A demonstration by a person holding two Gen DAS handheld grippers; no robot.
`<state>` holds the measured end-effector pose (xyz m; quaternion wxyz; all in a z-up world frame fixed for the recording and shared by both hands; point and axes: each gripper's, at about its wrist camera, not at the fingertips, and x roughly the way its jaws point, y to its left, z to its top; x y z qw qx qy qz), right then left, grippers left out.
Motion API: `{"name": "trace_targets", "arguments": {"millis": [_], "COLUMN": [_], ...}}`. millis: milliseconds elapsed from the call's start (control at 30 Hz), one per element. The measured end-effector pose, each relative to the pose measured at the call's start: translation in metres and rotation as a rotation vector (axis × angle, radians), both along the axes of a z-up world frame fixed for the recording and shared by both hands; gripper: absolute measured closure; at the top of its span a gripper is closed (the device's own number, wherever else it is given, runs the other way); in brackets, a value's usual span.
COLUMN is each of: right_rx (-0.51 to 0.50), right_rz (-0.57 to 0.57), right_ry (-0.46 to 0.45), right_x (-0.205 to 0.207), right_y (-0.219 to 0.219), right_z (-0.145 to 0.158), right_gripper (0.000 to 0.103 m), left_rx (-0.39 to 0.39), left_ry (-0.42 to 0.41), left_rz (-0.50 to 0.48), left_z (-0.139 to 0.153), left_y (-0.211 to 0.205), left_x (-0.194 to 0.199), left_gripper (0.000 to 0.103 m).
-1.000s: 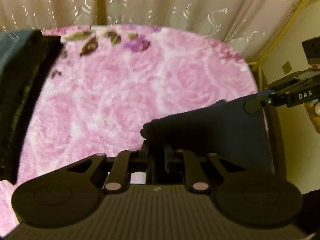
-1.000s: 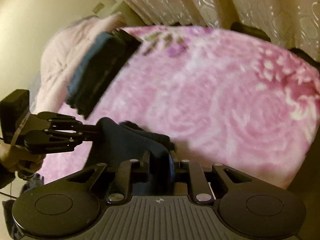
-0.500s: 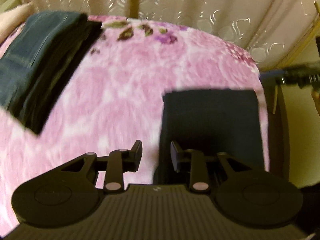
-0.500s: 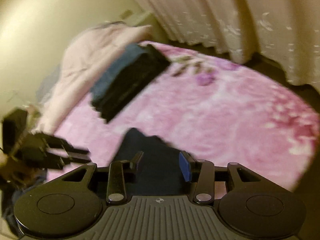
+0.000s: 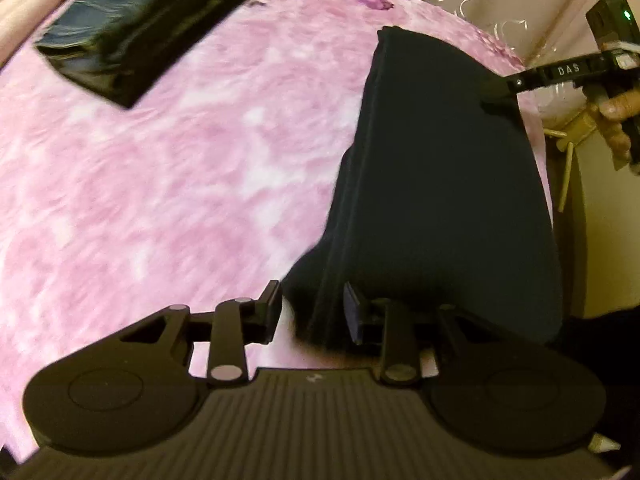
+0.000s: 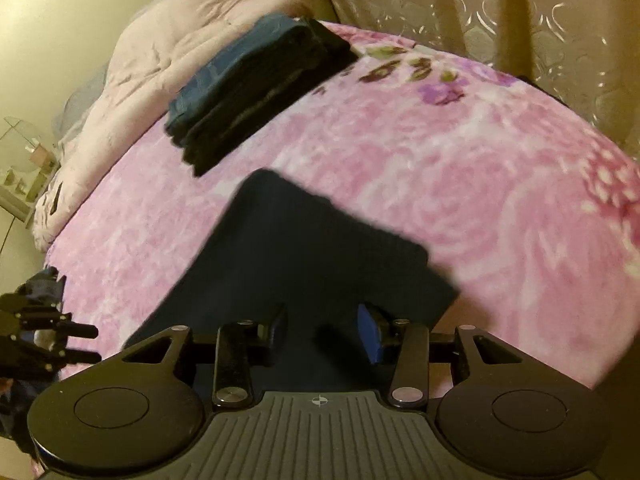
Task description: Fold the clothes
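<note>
A dark navy folded garment [image 5: 440, 184] lies flat on the pink floral blanket [image 5: 160, 168]; it also shows in the right wrist view [image 6: 304, 252]. My left gripper [image 5: 312, 312] is open, its jaws astride the garment's near left edge. My right gripper [image 6: 324, 328] is open over the garment's near end. In the left wrist view the right gripper [image 5: 496, 92] rests at the garment's far right corner. In the right wrist view the left gripper [image 6: 84, 344] sits at the lower left.
A stack of folded dark and blue clothes [image 6: 256, 84] lies at the far left of the bed, also in the left wrist view [image 5: 148, 24]. A pale pink quilt [image 6: 140, 64] lies behind it. Curtains [image 6: 500, 8] hang beyond the bed.
Both grippers opened and let go of the navy garment, which now lies flat on the blanket. Both cameras have pulled back and tilted down toward the bed.
</note>
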<state>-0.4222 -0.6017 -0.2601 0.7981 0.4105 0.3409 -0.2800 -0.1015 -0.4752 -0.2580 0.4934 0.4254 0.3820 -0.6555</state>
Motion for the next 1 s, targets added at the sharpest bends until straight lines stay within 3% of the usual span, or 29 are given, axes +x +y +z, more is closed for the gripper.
{"name": "trace_targets", "arguments": {"millis": [100,167,300,367,433,467,500,600,667,767,833,933,1000], "right_rx": [0.028,0.036,0.028,0.0,-0.047,-0.061,-0.072,-0.089,-0.123,-0.169,-0.214,-0.282,-0.308], "right_rz": [0.09,0.178,0.271,0.287,0.305,0.309,0.31,0.289,0.263,0.28,0.338,0.424,0.439], "right_ry": [-0.011,0.0,0.064,0.106,0.139,0.15,0.163,0.205,0.231,0.212,0.208,0.223,0.235], "right_x": [0.021,0.039,0.065,0.071,0.074,0.074,0.073,0.072,0.074,0.08,0.089,0.104,0.11], "right_y": [0.045,0.077,0.114,0.122,0.127,0.129,0.131,0.136,0.144,0.166,0.185,0.207,0.214], "right_z": [0.009,0.004,-0.02,-0.031,-0.037,-0.038,-0.039,-0.035,-0.025,-0.009,-0.004,-0.013,-0.029], "right_gripper": [0.057,0.037,0.037,0.038,0.038,0.038,0.038,0.038,0.037,0.037,0.037,0.037,0.037], "left_rx": [0.002,-0.01,-0.076,-0.12,-0.171,-0.195,-0.217,-0.24,-0.28,-0.403,-0.496,-0.629,-0.678], "left_ry": [-0.001,-0.013,-0.093,-0.128,-0.162,-0.179,-0.206,-0.261,-0.328,-0.418,-0.47,-0.578,-0.657], "left_rz": [-0.052,-0.117,-0.272,-0.337,-0.385,-0.394,-0.359,-0.222,-0.301,-0.562,-0.733,-0.958,-1.026], "left_z": [-0.004,-0.018,-0.051,-0.061,-0.065,-0.065,-0.064,-0.055,-0.046,-0.042,-0.049,-0.074,-0.094], "left_y": [0.029,0.038,0.043,0.042,0.041,0.041,0.039,0.036,0.05,0.089,0.116,0.147,0.148], "left_x": [-0.001,-0.012,-0.032,-0.037,-0.033,-0.027,-0.016,0.026,0.026,-0.005,-0.028,-0.059,-0.069], "left_gripper": [0.062,0.061,0.066,0.077,0.099,0.099,0.103,0.103,0.103,0.083,0.057,0.054,0.054]}}
